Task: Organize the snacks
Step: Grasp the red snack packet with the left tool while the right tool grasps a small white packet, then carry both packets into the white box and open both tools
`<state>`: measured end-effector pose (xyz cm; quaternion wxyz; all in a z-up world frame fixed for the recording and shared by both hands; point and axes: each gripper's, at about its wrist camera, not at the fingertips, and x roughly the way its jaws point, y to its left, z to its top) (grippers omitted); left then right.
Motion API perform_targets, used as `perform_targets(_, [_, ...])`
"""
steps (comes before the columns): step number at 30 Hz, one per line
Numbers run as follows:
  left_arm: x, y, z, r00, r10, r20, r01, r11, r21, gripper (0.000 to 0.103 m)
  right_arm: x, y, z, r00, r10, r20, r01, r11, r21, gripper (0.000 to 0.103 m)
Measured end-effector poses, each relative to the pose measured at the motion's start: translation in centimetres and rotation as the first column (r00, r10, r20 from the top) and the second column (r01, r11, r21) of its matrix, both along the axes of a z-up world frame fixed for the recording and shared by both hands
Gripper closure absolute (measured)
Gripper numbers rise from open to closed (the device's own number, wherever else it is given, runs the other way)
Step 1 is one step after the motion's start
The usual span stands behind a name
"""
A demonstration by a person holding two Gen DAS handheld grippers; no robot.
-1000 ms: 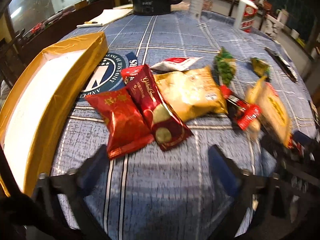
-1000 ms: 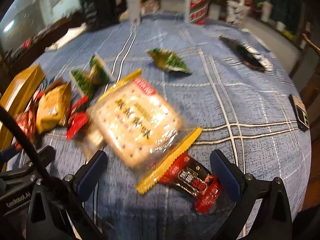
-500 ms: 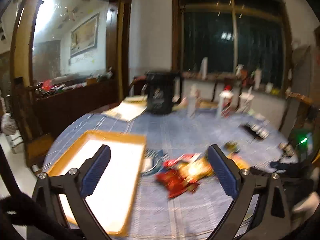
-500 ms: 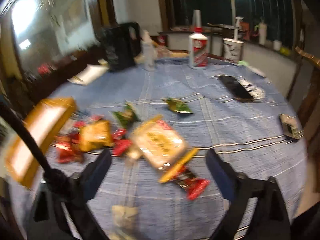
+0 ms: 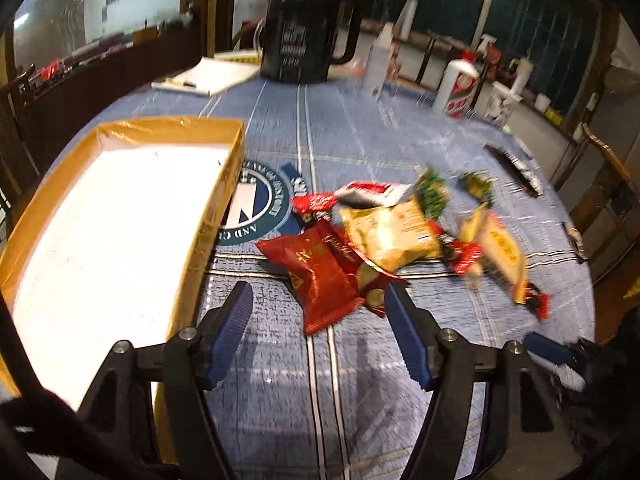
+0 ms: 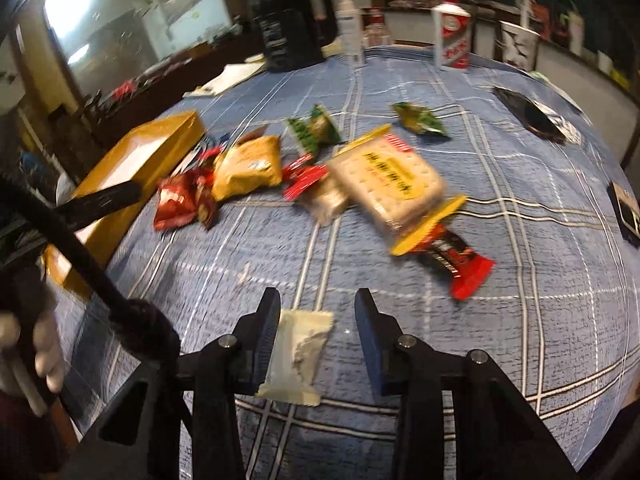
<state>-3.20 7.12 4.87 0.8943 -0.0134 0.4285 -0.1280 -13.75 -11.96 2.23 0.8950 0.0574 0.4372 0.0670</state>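
Snack packets lie heaped at mid-frame on the round bench (image 5: pixel 400 148) under its blue plaid cloth. In the left wrist view, a glossy red foil packet (image 5: pixel 316 276) sits lowest in the heap, partly overlapped by a darker red chip packet (image 5: pixel 366 276); a crinkled yellow chip bag (image 5: pixel 386 234) lies just right of them. A shallow gold-rimmed cardboard tray with white floor (image 5: pixel 216 216) fills the left of that frame, near the heap but apart from it. In the right wrist view, a clear-wrapped square cracker pack with yellow ends (image 6: pixel 390 182) rests right of centre, overlapping a dark chocolate bar with red ends (image 6: pixel 456 258) below it; two small green packets (image 6: pixel 316 128) (image 6: pixel 420 119) lie higher in the frame. A small white wrapped snack (image 6: pixel 298 354) lies on the cloth at lower centre, beside the left blue pad (image 6: pixel 267 330).

Left tongs (image 5: pixel 318 340): jaws spread wide, empty, low in frame before the red packet. Right tongs (image 6: pixel 318 332): jaws apart, straddling the white snack without clamping it. A black jug (image 5: pixel 306 34) stands at upper centre.
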Motion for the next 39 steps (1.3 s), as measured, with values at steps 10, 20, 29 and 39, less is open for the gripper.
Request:
perform_targets(10, [3.0, -0.7, -2.3, 0.998, 0.015, -0.061, -0.011, 0.998, 0.067, 0.044, 0.3, 1.3, -1.4, 0.999, 0.046, -0.002, -0.046, 0.998, -0.033, 0.065])
perform_targets(20, [2.4, -0.5, -2.1, 0.999, -0.013, -0.036, 0.016, 0.998, 0.064, 0.068, -0.7, 1.6, -1.4, 0.997, 0.07, 0.022, -0.069, 0.997, -0.025, 0.07])
perform_targets(29, [-1.6, 3.0, 2.6, 0.998, -0.012, 0.064, 0.018, 0.995, -0.102, 0.068, -2.3, 2.6, 1.1, 0.993, 0.087, 0.079, -0.087, 0.996, 0.002, 0.07])
perform_targets(39, [-4.8, 11.7, 6.1, 0.982, 0.099, 0.159, -0.077, 0.987, -0.141, 0.068, -1.3, 9.0, 6.9, 0.955, 0.249, 0.162, -0.267, 0.958, 0.1, 0.07])
